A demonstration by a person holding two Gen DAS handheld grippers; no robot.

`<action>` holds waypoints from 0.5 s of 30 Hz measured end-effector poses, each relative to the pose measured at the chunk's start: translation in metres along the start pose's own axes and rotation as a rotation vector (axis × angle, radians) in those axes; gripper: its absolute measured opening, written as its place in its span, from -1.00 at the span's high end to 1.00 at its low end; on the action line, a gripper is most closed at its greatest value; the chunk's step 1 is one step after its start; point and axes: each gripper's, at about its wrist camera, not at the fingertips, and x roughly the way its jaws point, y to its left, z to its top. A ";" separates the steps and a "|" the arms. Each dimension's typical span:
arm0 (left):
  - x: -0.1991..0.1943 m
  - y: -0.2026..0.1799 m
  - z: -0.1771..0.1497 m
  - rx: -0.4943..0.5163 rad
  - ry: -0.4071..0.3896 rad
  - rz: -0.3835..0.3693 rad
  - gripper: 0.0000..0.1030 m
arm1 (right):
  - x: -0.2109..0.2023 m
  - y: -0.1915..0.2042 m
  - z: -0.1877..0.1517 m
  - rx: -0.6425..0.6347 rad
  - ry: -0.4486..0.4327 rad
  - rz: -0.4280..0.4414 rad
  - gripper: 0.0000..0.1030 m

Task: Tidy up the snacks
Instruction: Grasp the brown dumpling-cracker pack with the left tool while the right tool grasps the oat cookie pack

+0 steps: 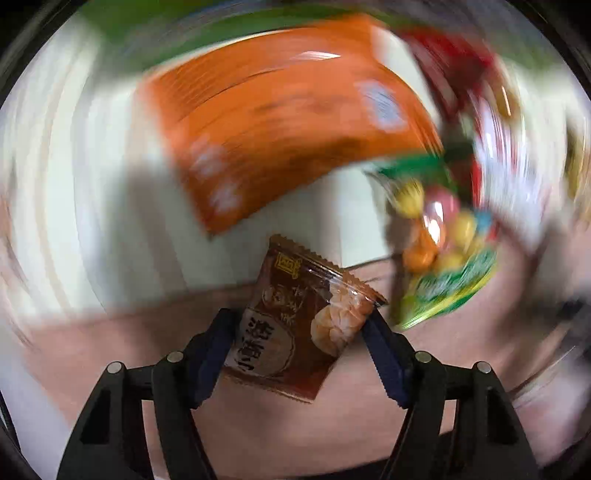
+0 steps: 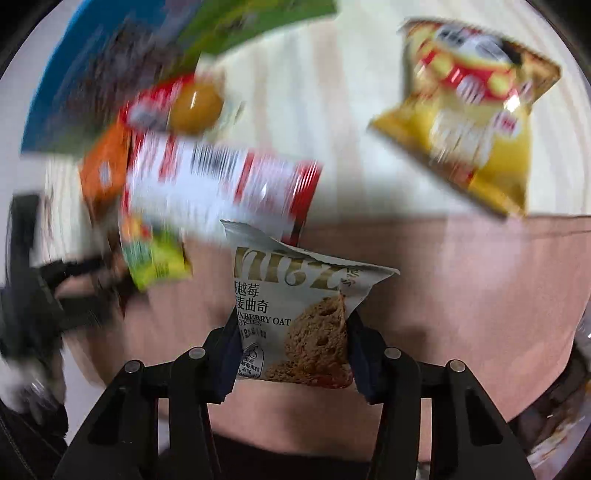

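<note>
In the left wrist view, my left gripper is shut on a small brown snack packet with a printed pastry picture. The packet is tilted and stays sharp against the blurred background. In the right wrist view, my right gripper is shut on a white cranberry oat cookie packet, which stands upright between the blue pads. Both grippers point steeply down over a pinkish surface just in front of the pale wooden tabletop.
Blurred snacks lie on the table: a large orange bag, a clear bag of coloured candy balls, a yellow chip bag, a red-and-white bag, and green and blue boxes behind.
</note>
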 end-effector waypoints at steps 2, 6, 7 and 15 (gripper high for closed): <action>-0.003 0.019 -0.003 -0.118 0.011 -0.136 -0.34 | 0.002 -0.003 -0.004 0.020 0.010 0.030 -0.48; -0.007 0.017 -0.010 -0.037 0.015 -0.083 -0.35 | 0.003 -0.011 -0.005 0.063 -0.018 0.046 -0.69; -0.005 0.010 -0.012 0.015 0.019 -0.014 -0.35 | 0.003 -0.009 0.002 0.073 -0.026 0.043 -0.69; 0.006 -0.036 -0.022 0.135 -0.061 0.235 -0.18 | 0.018 0.027 -0.004 0.068 -0.103 0.036 -0.09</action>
